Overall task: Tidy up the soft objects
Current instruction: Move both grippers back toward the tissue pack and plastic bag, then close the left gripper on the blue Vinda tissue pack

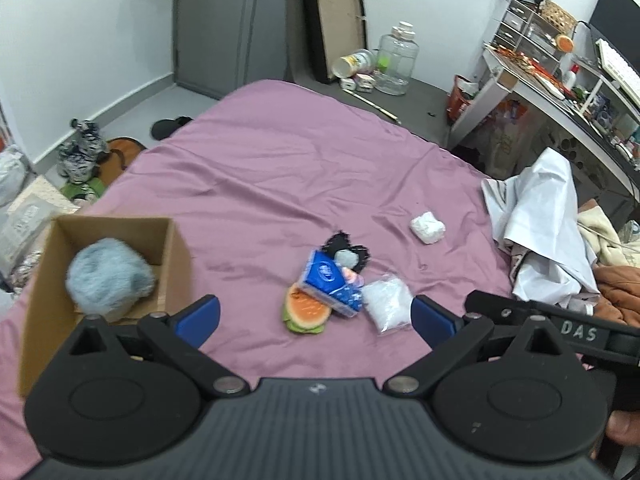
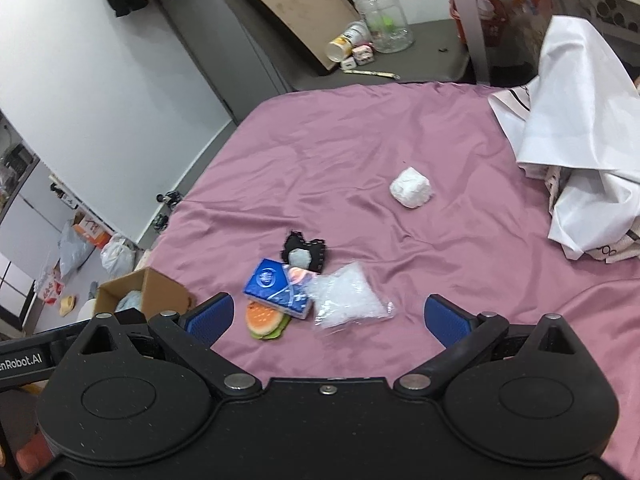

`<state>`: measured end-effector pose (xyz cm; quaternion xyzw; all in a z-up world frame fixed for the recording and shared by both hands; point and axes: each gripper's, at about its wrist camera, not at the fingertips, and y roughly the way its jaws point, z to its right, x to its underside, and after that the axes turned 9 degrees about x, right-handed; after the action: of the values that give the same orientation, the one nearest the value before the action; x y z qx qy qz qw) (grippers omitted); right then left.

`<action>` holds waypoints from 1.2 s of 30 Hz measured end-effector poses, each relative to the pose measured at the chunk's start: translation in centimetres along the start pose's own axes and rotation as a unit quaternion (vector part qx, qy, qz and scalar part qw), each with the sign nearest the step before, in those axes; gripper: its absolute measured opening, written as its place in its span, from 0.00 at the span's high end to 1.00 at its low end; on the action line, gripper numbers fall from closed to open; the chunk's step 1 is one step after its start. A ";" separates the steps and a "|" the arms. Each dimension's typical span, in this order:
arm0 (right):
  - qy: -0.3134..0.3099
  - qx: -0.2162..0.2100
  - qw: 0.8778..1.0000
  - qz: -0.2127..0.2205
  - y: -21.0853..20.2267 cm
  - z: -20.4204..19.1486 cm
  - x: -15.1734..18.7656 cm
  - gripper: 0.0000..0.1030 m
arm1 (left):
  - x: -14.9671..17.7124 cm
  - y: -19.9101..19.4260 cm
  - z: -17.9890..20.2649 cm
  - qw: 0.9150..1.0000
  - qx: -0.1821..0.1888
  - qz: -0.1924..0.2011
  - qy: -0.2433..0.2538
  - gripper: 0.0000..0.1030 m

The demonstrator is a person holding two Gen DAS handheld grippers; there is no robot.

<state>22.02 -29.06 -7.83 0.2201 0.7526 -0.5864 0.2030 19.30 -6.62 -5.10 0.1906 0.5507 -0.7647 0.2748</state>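
Observation:
On the purple bed sheet (image 1: 260, 168) lies a small pile: a blue tissue pack (image 1: 330, 282), a burger-shaped plush (image 1: 306, 314), a black plush (image 1: 346, 254) and a clear plastic bag (image 1: 388, 306). A white soft lump (image 1: 427, 227) lies apart, farther right. A cardboard box (image 1: 176, 264) at the left holds a fluffy blue-grey plush (image 1: 108, 278). My left gripper (image 1: 316, 318) is open and empty above the pile. My right gripper (image 2: 328, 318) is open and empty just before the same pile: tissue pack (image 2: 276, 286), burger plush (image 2: 266, 322), black plush (image 2: 304, 252), plastic bag (image 2: 346, 300), white lump (image 2: 411, 188). The box (image 2: 160, 290) shows at the left.
Crumpled white and brown cloth (image 1: 540, 224) lies on the bed's right side. A desk (image 1: 560, 92) with clutter stands beyond. A clear jug (image 1: 398, 58) and a tipped can sit on the floor past the bed. Bags and clutter lie on the floor at left.

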 end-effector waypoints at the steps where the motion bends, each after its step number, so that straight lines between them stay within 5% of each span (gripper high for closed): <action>1: 0.004 0.001 1.000 -0.003 0.4 0.3 -0.1 0.02 | -0.1 0.6 0.1 1.000 0.003 -0.003 0.000 0.04; 12: 0.044 0.012 0.999 -0.029 4.0 1.8 0.0 0.09 | -0.8 6.2 -0.3 1.000 0.013 -0.018 0.011 0.09; 21: 0.071 0.025 0.996 -0.040 5.8 2.6 0.4 0.10 | -1.5 10.8 -2.1 0.999 0.015 -0.041 -0.014 0.22; 36: 0.085 0.041 0.994 -0.052 9.3 2.9 0.8 0.10 | -1.9 16.1 -3.7 0.995 0.028 -0.084 -0.047 0.27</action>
<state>26.78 -29.78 -16.30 0.2376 0.7529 -0.6059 0.0982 30.91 -6.63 -17.06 0.1145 0.5299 -0.8083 0.2298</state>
